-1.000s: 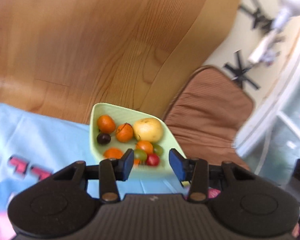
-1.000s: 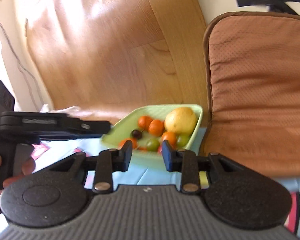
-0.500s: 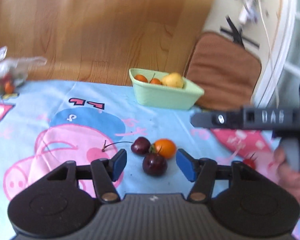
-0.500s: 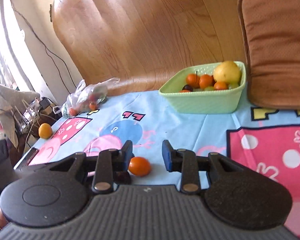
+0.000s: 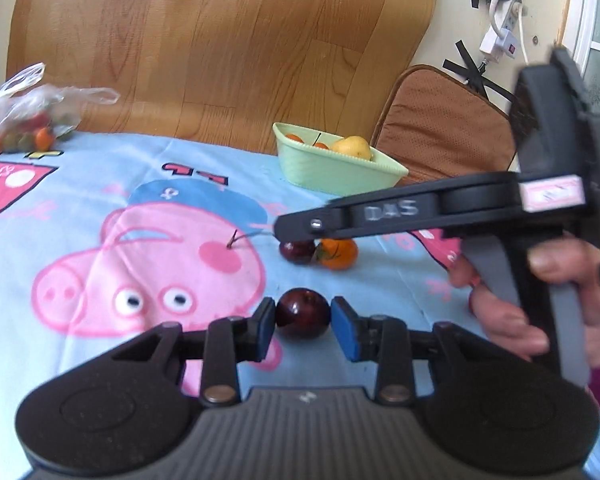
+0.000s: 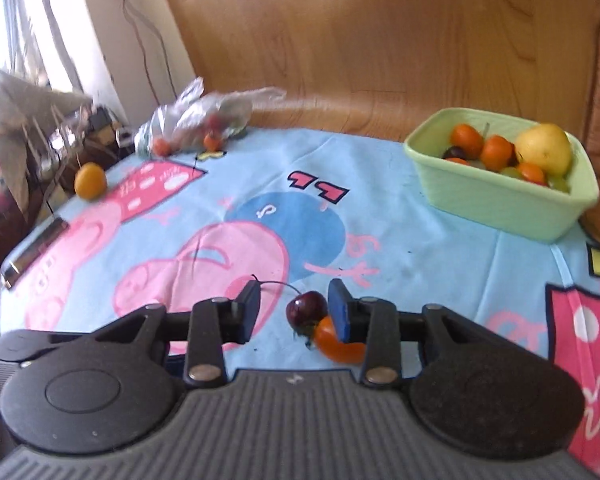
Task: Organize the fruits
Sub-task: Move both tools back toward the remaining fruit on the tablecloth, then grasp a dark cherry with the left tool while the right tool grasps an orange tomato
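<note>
A home: a cartoon-pig tablecloth (image 6: 260,216), a wooden chair back (image 5: 220,40) and a cushioned seat (image 5: 440,120).

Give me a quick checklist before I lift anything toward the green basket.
1. Left gripper on the dark cherry: jaws have just been closing, pads touch both sides: ok.
2. Right gripper around the stemmed cherry: jaws have just been opening, no grip: not ok.
3. Orange fruit crowds the right gripper's finger: not ok.
4. Green basket has room: ok.
5. Left grip firm enough to lift: cannot tell.
</note>
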Tool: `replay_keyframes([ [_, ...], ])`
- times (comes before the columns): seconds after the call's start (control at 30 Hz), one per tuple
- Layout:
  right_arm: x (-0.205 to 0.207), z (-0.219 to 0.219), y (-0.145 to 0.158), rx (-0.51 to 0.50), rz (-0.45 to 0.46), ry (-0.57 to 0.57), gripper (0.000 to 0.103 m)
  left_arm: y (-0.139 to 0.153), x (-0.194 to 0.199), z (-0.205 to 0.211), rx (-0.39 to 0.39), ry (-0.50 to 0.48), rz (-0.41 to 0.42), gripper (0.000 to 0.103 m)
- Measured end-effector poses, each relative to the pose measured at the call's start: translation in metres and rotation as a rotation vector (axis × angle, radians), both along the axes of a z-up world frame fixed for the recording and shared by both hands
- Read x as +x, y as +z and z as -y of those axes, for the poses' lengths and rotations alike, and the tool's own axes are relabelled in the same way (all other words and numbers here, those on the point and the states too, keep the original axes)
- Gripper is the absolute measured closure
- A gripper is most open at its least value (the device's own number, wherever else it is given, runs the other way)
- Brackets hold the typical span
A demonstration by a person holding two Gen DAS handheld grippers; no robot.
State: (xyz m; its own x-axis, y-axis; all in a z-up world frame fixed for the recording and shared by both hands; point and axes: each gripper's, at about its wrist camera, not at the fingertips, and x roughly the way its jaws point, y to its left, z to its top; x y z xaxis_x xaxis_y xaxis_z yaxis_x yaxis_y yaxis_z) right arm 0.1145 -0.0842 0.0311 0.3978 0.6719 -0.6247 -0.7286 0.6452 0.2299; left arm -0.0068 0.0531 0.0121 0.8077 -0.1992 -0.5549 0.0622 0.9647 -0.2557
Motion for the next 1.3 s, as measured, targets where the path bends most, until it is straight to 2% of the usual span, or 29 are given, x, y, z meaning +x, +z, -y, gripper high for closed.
replay_keyframes([
  [0.07, 0.0, -0.005, 0.002, -0.019, 0.032, 0.001, 0.063, -0.002, -0.002, 0.0, 0.0, 0.004, 0.001, 0.072],
  [0.13, -0.001, 0.004, 0.011, 0.025, 0.06, -0.023, 0.063, -0.002, -0.001, -0.001, -0.005, 0.006, 0.001, 0.072],
  [0.23, 0.0, 0.027, 0.017, 0.082, 0.039, -0.056, 0.06, -0.004, 0.0, 0.0, -0.003, 0.004, 0.007, 0.072],
  [0.33, -0.008, 0.04, 0.009, 0.062, 0.057, -0.067, 0.049, -0.004, -0.001, 0.002, 0.0, 0.001, 0.012, 0.072],
  [0.4, -0.009, 0.036, -0.003, 0.018, 0.057, -0.073, 0.049, -0.005, -0.001, 0.001, -0.002, 0.002, 0.013, 0.072],
  [0.43, -0.008, 0.033, -0.009, -0.007, 0.057, -0.082, 0.05, -0.005, -0.001, 0.001, -0.001, 0.002, 0.013, 0.072],
  [0.47, -0.008, 0.029, -0.014, -0.025, 0.052, -0.077, 0.063, -0.005, -0.001, 0.002, 0.0, 0.002, 0.014, 0.072],
  [0.5, -0.008, 0.027, -0.016, -0.033, 0.05, -0.072, 0.07, -0.005, -0.001, 0.002, 0.002, 0.003, 0.014, 0.072],
  [0.6, -0.018, 0.036, -0.009, -0.01, 0.06, -0.076, 0.069, -0.005, -0.002, 0.002, 0.001, 0.003, 0.018, 0.072],
  [0.7, -0.044, 0.058, 0.002, 0.045, 0.115, -0.089, 0.069, -0.004, -0.003, 0.001, -0.006, -0.016, 0.026, 0.072],
  [0.9, -0.091, 0.09, -0.016, 0.103, 0.123, -0.13, 0.069, -0.004, -0.002, 0.004, 0.005, -0.035, 0.016, 0.072],
  [1.03, -0.093, 0.09, -0.027, 0.093, 0.1, -0.124, 0.069, -0.004, -0.003, 0.006, 0.016, -0.03, 0.019, 0.071],
  [1.3, -0.092, 0.091, -0.026, 0.112, 0.087, -0.122, 0.068, -0.004, -0.004, 0.01, 0.047, -0.023, 0.02, 0.07],
])
